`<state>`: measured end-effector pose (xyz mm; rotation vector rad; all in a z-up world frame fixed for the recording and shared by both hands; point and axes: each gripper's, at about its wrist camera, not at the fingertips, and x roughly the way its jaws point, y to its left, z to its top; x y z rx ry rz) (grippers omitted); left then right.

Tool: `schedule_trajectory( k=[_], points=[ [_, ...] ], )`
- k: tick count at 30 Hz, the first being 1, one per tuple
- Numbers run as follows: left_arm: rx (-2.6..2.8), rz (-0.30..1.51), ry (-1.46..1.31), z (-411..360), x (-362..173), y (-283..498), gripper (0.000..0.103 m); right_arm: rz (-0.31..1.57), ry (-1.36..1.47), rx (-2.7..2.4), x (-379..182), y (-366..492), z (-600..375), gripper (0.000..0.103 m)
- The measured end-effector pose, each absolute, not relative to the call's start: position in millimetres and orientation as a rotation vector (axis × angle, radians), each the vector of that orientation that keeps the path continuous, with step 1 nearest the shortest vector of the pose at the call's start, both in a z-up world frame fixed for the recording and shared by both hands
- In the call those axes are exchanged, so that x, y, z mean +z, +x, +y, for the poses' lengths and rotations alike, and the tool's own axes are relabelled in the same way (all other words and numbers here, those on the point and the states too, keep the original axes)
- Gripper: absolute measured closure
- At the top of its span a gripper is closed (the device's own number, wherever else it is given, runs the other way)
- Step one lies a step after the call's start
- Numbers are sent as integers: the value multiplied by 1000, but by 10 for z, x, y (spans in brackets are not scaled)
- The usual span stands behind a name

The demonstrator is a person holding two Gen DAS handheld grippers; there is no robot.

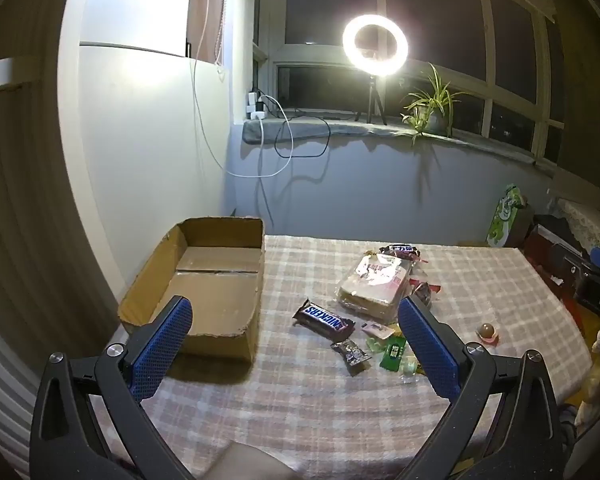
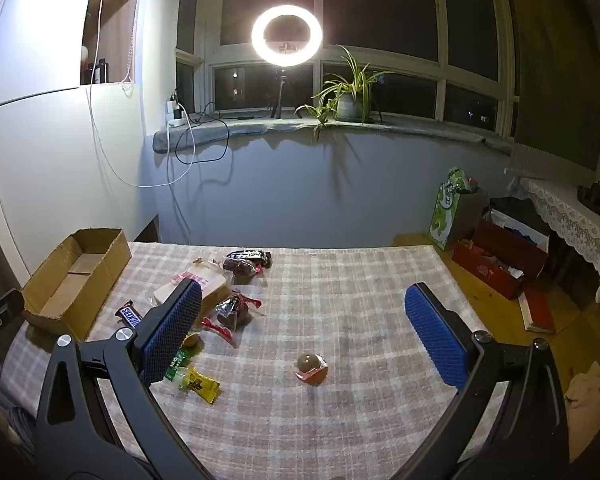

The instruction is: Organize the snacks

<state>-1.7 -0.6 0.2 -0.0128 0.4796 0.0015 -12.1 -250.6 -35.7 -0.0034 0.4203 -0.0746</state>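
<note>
An empty cardboard box (image 1: 204, 276) (image 2: 74, 276) stands at the table's far left. Right of it lie a Snickers bar (image 1: 324, 319) (image 2: 131, 316), a big clear packet of biscuits (image 1: 374, 284) (image 2: 204, 282), a dark wrapped sweet (image 1: 352, 354), green and yellow sachets (image 1: 392, 354) (image 2: 196, 380) and a round jelly cup (image 1: 487, 331) (image 2: 311, 366). My left gripper (image 1: 296, 312) hangs open above the table, over the Snickers bar, with nothing between its blue pads. My right gripper (image 2: 304, 300) is open too, above the jelly cup, holding nothing.
A checked cloth (image 2: 340, 288) covers the table. A ring light (image 2: 287, 36) and a potted plant (image 2: 348, 98) stand on the windowsill behind. Cables hang down the wall at left. Red boxes (image 2: 500, 264) and a green bag (image 2: 452, 210) sit on the floor at right.
</note>
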Motion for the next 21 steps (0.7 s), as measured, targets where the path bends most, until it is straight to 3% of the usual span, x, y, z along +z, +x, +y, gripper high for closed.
schedule_trajectory(
  k=[21],
  points=[
    [6,504,-31,4,-26,9,1,422,-7,-73,-399,-76,-2492,0]
  ],
)
